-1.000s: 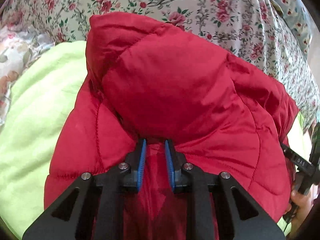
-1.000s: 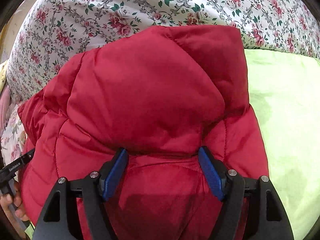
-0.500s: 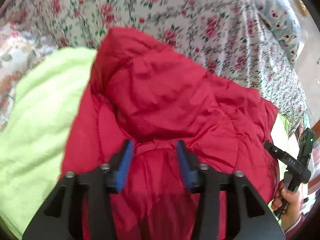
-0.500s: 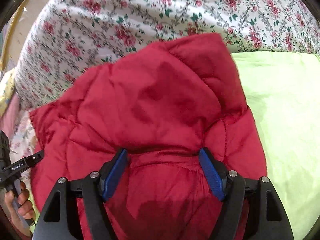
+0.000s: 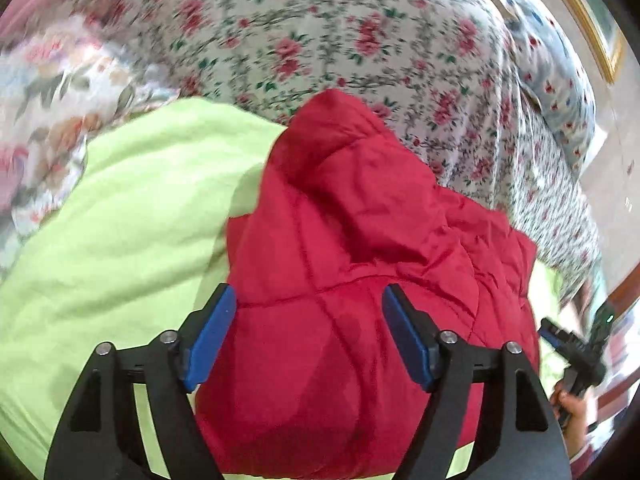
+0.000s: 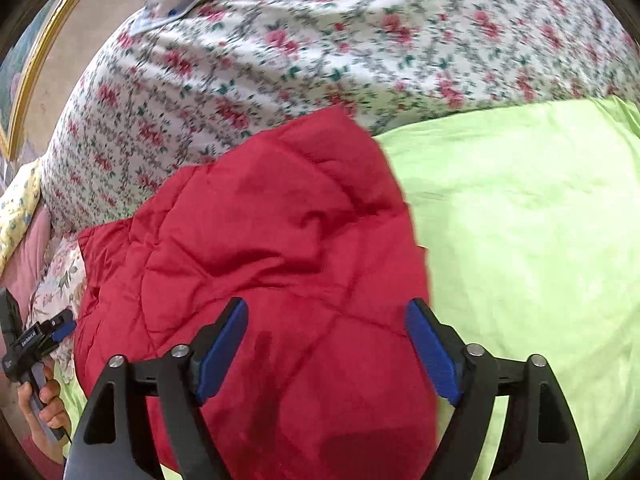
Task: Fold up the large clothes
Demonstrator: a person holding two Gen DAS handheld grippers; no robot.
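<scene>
the left gripper (image 5: 308, 332) was nearly shut a second ago with a pinch of the red jacket (image 5: 360, 280) between its blue pads; its jaws have just been opening and now stand wide, the pads clear of the cloth, which lies loose beneath them; the right gripper (image 6: 328, 344), already wide, has just been opening a little further, nothing pressed between its pads; both grippers have drawn back from the jacket, so it looks smaller and sits lower in each view, with more of the flowered sheet (image 5: 340, 40) showing beyond it and more of the green blanket (image 6: 520, 220) beside it; a gold picture frame (image 6: 36, 64) has come into sight at the edge
</scene>
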